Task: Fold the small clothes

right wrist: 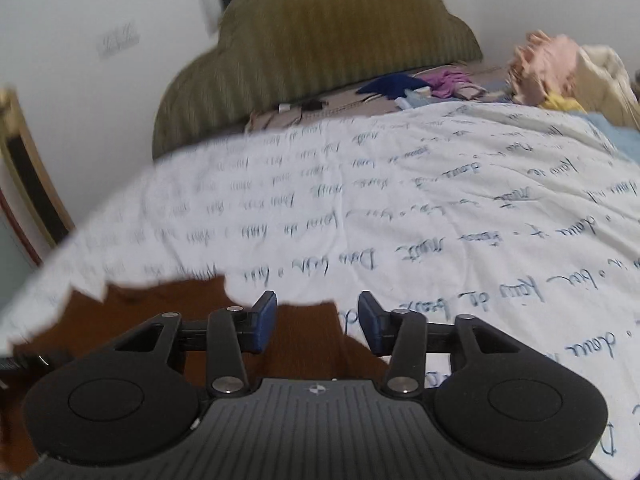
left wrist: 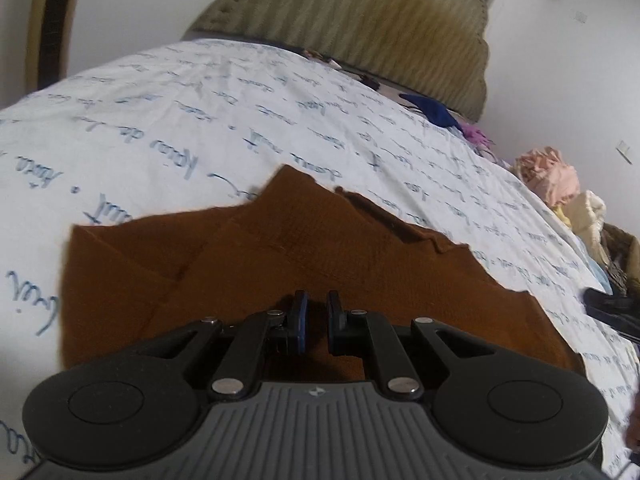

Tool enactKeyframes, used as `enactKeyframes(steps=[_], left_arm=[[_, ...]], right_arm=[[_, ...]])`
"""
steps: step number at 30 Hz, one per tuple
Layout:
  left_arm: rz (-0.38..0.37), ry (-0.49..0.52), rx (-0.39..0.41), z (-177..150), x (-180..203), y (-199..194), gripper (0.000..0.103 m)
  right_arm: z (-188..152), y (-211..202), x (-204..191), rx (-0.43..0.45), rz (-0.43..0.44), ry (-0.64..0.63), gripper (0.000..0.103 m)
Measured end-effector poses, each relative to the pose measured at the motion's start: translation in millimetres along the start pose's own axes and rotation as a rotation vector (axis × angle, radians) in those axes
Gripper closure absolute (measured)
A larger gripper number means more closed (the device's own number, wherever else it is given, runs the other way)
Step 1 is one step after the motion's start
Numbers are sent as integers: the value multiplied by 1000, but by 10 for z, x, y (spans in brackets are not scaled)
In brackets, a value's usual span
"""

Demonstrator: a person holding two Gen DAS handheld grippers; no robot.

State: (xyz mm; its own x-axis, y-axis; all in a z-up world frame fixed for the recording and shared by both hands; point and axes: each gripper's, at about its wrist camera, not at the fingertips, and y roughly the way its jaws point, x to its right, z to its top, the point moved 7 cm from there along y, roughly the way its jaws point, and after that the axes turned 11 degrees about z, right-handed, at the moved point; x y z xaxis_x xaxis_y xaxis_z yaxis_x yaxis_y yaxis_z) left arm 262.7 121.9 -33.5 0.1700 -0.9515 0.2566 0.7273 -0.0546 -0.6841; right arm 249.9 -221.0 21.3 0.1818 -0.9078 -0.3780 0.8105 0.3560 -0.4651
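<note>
A rust-brown knitted garment (left wrist: pixel 304 264) lies partly folded on a white bedsheet with blue script (left wrist: pixel 200 128). My left gripper (left wrist: pixel 317 320) hovers over its near edge, its jaws nearly together with a narrow gap and no cloth visibly between them. In the right wrist view the same garment (right wrist: pixel 168 312) lies at the lower left. My right gripper (right wrist: pixel 317 320) is open over the garment's right edge, empty. The other gripper shows as a dark shape at the right of the left wrist view (left wrist: pixel 612 308).
An olive padded headboard (left wrist: pixel 380 20) stands at the far end of the bed. Blue (right wrist: pixel 392 82), purple (right wrist: pixel 450 80), pink (right wrist: pixel 548 64) and cream (right wrist: pixel 604 76) clothes are piled at the bed's far right. A framed mirror (right wrist: pixel 28 184) leans at the left wall.
</note>
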Motion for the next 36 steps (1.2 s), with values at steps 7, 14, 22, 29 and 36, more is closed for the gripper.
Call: enactKeyframes(steps=[7, 14, 22, 29, 36], left_arm=[[28, 11, 11, -45, -37, 11, 94], [32, 6, -7, -27, -43, -40, 94], [135, 97, 39, -88, 52, -146, 94], [165, 129, 63, -100, -38, -280, 94], [209, 135, 84, 7, -385, -461, 94]], right_arm=[[-337, 182, -199, -196, 196, 106, 55], [-514, 347, -169, -226, 74, 63, 55], [-734, 248, -1053, -303, 184, -172, 55], [-961, 318, -1275, -317, 87, -318, 47], [-1035, -122, -1820, -256, 254, -325, 47]])
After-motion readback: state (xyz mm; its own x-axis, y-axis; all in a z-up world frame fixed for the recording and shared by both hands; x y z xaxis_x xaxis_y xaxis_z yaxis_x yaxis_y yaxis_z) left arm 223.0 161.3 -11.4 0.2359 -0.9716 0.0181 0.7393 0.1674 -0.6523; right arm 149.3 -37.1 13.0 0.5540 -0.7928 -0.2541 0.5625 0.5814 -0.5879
